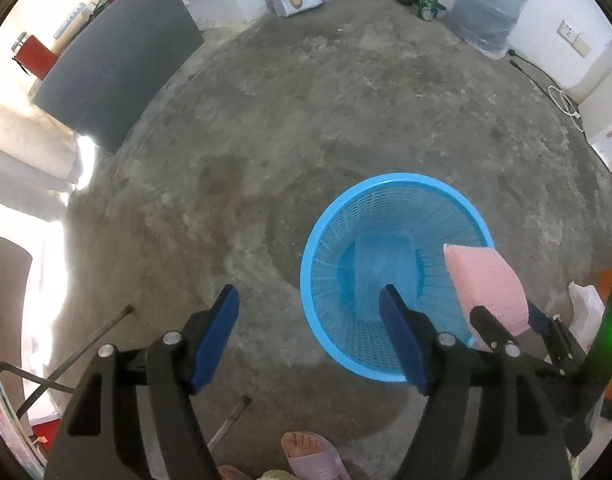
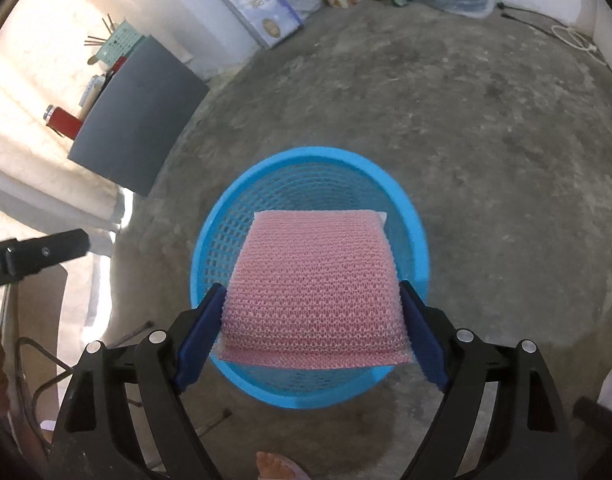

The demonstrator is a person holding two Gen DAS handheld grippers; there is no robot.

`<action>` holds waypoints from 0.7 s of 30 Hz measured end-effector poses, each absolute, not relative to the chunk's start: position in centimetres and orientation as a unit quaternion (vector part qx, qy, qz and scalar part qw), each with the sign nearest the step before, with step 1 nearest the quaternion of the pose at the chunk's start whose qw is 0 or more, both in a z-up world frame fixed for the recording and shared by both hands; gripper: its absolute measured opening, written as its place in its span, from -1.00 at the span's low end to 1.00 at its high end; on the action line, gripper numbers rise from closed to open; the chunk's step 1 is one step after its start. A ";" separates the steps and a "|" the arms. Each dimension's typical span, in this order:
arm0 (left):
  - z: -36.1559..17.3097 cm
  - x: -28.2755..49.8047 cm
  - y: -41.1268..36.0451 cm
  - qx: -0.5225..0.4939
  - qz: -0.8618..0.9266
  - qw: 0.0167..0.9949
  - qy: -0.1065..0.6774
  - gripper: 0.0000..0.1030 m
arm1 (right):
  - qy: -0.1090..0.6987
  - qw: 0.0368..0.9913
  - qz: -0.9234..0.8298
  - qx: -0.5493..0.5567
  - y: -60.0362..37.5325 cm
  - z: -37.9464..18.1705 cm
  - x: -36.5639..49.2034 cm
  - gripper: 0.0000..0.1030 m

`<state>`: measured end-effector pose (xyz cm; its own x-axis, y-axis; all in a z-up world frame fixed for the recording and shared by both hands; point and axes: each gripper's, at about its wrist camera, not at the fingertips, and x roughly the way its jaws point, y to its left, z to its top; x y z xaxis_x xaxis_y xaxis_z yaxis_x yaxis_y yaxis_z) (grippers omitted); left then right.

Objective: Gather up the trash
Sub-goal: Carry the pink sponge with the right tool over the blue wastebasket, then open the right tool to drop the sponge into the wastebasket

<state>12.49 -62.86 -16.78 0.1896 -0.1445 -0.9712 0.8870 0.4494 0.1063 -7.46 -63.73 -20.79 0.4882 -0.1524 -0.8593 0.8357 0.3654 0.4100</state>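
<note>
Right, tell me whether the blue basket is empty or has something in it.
Not empty: the blue basket holds a pale blue rectangular piece at its bottom. The pink sponge is above it, not inside.

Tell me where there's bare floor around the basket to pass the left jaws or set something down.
Bare concrete floor runs between the blue basket, dark panel and far wall. Crowded: that wall's boxes, green cans and water jug; over the basket, the pink mesh pad held by the right gripper.

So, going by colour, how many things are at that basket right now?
Blue: 2, the basket and a rectangular piece lying inside it
Pink: 1, the mesh pad held over the basket
Total: 3
</note>
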 end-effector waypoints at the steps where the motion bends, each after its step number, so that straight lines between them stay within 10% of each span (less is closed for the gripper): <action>1: -16.6 12.5 -62.8 0.362 -0.380 0.681 0.510 0.37 | 0.378 0.735 -0.340 0.449 -63.5 -20.6 -7.8 0.56; 21: -9.4 12.2 -58.0 0.323 -0.415 0.696 0.489 0.45 | 0.397 0.751 -0.329 0.414 -64.3 -20.1 -4.7 0.77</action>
